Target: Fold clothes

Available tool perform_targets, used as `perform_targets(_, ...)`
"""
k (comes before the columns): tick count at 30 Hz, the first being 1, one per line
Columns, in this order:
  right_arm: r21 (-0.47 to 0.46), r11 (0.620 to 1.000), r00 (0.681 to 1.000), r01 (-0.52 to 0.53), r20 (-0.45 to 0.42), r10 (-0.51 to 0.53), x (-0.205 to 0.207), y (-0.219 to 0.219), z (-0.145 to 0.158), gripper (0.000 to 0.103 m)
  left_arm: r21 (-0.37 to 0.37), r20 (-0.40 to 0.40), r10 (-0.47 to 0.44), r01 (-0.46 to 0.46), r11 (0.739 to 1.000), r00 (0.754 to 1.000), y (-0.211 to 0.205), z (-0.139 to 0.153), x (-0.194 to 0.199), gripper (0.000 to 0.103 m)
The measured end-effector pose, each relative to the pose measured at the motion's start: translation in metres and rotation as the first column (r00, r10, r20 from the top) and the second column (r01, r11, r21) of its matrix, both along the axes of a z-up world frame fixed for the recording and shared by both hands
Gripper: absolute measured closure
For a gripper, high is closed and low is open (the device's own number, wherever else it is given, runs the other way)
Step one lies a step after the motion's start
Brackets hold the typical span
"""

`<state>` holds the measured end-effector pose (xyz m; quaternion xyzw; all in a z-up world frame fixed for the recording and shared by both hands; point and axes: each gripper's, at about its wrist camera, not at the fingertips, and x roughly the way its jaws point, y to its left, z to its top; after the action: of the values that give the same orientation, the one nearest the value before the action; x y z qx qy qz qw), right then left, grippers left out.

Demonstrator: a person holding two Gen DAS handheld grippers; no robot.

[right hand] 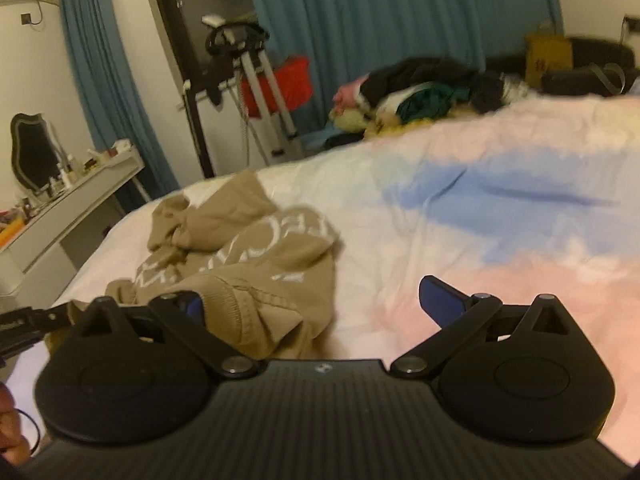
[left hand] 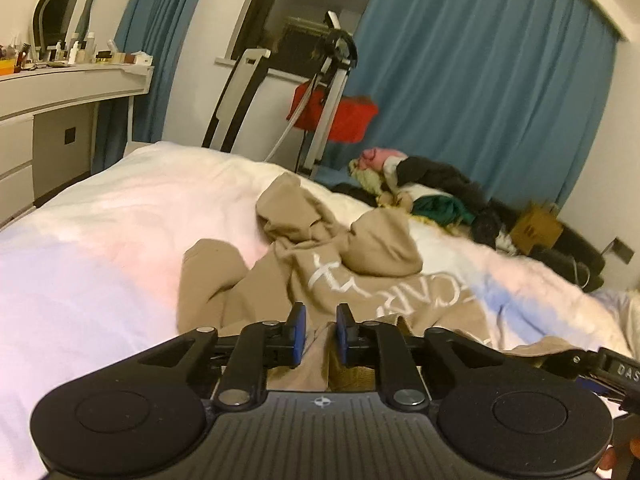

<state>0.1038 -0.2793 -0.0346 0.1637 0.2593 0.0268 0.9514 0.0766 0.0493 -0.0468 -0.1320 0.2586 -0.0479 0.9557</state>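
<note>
A tan hoodie (left hand: 320, 256) with white lettering lies crumpled on a bed (left hand: 100, 240) covered in a pastel pink, white and blue duvet. In the left wrist view, the left hand-held gripper (left hand: 321, 320) sits at the near hem of the hoodie, its two blue-padded fingers (left hand: 298, 320) drawn close together with a fold of tan cloth pinched in the narrow gap between them. In the right wrist view, the right hand-held gripper (right hand: 316, 300) is spread wide: its left finger is partly buried under a ribbed edge of the hoodie, while its right finger (right hand: 440, 298) hovers over bare duvet, well apart from the garment. The hoodie lies ahead and to the left of this gripper. A heap of mixed clothes (right hand: 416, 94) rests at the far side of the bed, before blue curtains (left hand: 480, 72).
</note>
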Motion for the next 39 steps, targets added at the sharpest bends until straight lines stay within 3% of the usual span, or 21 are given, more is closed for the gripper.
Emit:
perform_targets(3,0.035,0.999,1.0,-0.007,-0.028,0.008,0.007,-0.002,-0.006,0.0,0.03,-0.011,-0.023,0.024,0.999,1.0,0.001,0.002,-0.011,0.051)
perform_targets(9,0.067,0.997,0.999,-0.025,-0.037,0.028,-0.003,0.004,-0.011,0.0,0.091,0.045,-0.071,0.067,0.994,0.996,-0.009,0.01,-0.046,0.026)
perform_targets(12,0.084,0.996,0.999,-0.022,-0.043,0.025,-0.002,0.002,-0.013,0.0,0.159,0.073,-0.121,0.109,0.981,0.99,-0.025,0.011,-0.056,0.022)
perform_targets(16,0.065,0.998,1.0,-0.018,-0.022,0.019,-0.004,0.004,-0.01,0.0,0.307,0.041,-0.154,0.134,0.942,0.987,-0.055,-0.001,-0.051,0.021)
perform_targets(20,0.006,1.0,0.999,0.029,0.03,-0.029,-0.011,0.009,-0.006,0.0,0.422,-0.024,-0.019,0.028,0.906,1.0,-0.069,-0.02,-0.036,0.022)
perform_targets(23,-0.058,0.995,0.996,0.079,0.039,-0.077,-0.014,0.011,-0.01,0.0,0.447,0.018,0.112,-0.108,0.888,0.994,-0.062,-0.021,-0.032,0.022)
perform_targets(28,-0.166,0.976,0.99,0.138,0.03,-0.135,-0.014,0.015,-0.02,0.0,0.387,0.078,0.269,-0.278,0.879,0.96,-0.035,-0.011,-0.036,0.02)
perform_targets(34,-0.284,0.935,0.977,0.214,0.066,-0.204,-0.022,0.023,-0.024,0.0,0.233,0.127,0.257,-0.281,0.931,0.958,-0.017,0.014,-0.055,0.016)
perform_targets(37,-0.253,0.93,0.961,0.265,0.15,-0.233,-0.035,0.016,0.005,0.0,0.218,0.208,0.246,-0.29,0.932,0.947,-0.014,0.045,-0.066,0.015)
perform_targets(39,-0.241,0.929,0.945,0.282,0.239,-0.225,-0.044,0.013,0.042,0.0,0.194,0.281,0.252,-0.312,0.93,0.926,-0.012,0.076,-0.072,0.015)
